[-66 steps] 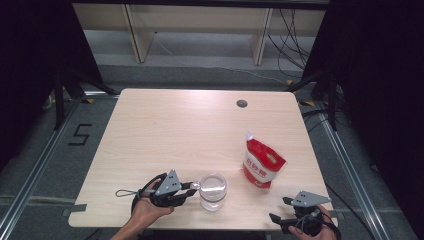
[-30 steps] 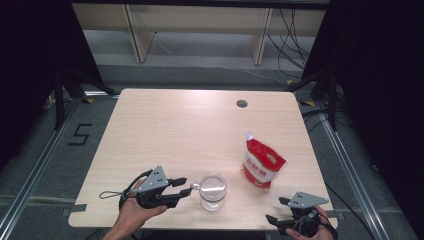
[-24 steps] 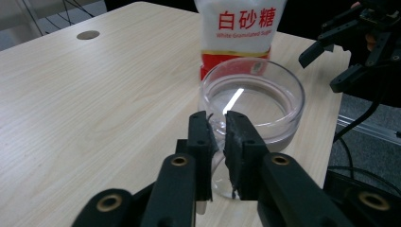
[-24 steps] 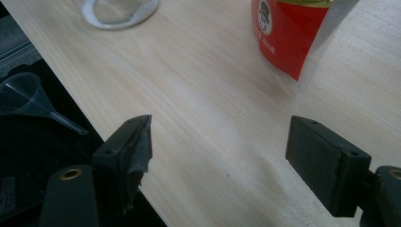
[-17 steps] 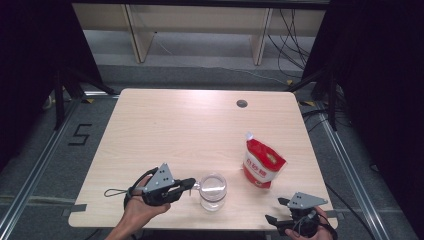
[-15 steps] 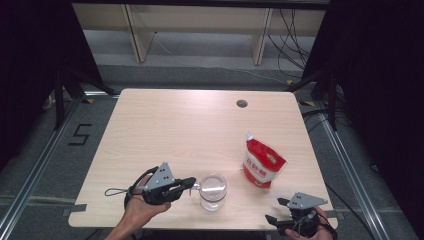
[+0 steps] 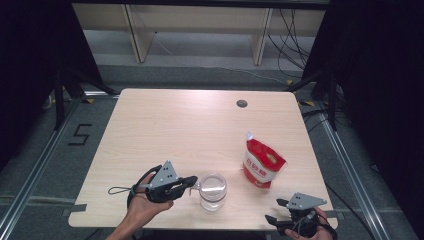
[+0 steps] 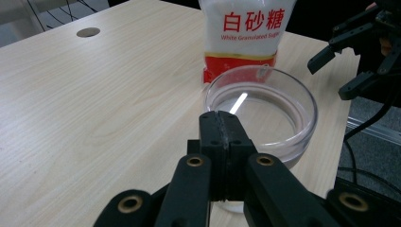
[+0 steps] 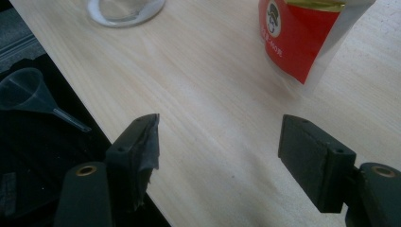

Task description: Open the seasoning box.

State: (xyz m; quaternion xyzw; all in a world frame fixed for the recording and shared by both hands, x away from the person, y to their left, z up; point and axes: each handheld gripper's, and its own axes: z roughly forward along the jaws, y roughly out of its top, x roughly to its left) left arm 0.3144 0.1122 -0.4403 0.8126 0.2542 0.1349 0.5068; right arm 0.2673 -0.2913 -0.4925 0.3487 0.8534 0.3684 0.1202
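1. The glass [image 7: 213, 190] stands near the counter's [image 7: 190, 125] near edge, left of the middle. It is a clear, round, straight-walled jar with a wide mouth, and it looks empty.
2. The left gripper [image 7: 192, 181] lies just left of the glass with its fingers closed flat together and their tips at the glass wall. Whether they pinch any part of it cannot be told.
3. The step in hand looks like steadying the glass for filling.
4. The pouch [image 7: 262, 165] stands upright to the right of the glass and a little farther off, apart from it. It is a soft, glossy bag, red and white, with a corner spout, marked as granulated sugar.
5. The right gripper [image 7: 275, 210] hovers at the near right edge, short of the pouch. Its fingers are wide apart, have just been closing a little, and hold nothing.
6. The next move probably calls for the right gripper to reach to the pouch and close gently on its yielding sides.
7. The counter is pale, matt wood grain. A clear plastic funnel [image 9: 23, 90] lies below its edge.
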